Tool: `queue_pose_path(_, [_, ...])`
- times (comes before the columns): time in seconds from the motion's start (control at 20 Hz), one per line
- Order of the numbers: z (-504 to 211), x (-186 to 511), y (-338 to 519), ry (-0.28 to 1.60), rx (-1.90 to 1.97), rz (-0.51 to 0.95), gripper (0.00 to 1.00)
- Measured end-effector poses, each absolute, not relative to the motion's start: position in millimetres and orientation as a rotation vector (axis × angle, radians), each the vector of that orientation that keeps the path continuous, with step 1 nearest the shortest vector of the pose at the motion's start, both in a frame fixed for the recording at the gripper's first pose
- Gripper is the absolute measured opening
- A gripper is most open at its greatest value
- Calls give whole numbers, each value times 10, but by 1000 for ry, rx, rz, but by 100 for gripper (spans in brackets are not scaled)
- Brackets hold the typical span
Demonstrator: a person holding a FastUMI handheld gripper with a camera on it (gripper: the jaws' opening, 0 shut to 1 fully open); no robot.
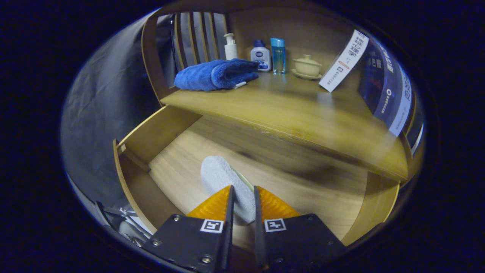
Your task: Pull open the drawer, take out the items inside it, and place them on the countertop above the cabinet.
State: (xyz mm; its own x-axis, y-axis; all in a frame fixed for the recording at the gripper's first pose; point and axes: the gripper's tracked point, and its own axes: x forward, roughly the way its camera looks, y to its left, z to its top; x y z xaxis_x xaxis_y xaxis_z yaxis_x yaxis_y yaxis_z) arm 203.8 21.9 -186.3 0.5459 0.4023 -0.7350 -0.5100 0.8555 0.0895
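Since the drawer (159,132) stands open | your tool (242,201) pinches the grey sponge (223,182) edgewise, liftable | far surface (288,106) has room right of the towel (216,74).

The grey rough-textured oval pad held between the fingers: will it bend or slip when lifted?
The grey rough-textured oval pad stands straight out beyond the gripper, so it is probably stiff. Its grainy surface likely resists slipping. It looks light.

Your gripper cam, looking down into the drawer

You're sitting right on the gripper (242,197), close over the open drawer (151,132) and tilted down at its floor, fingers at the bottom of the view. Beyond them the countertop (288,110) runs back to the cabinet's rear wall.
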Motion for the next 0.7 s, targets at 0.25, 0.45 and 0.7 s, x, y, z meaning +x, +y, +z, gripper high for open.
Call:
queue_pose_path(0.25, [-1426,2022,452,718,-154,557,24])
queue_pose_path(0.45, [-972,2085,658,609,-159,562,2])
queue_pose_path(0.7, [-1319,1873,740,751,-195,538,2])
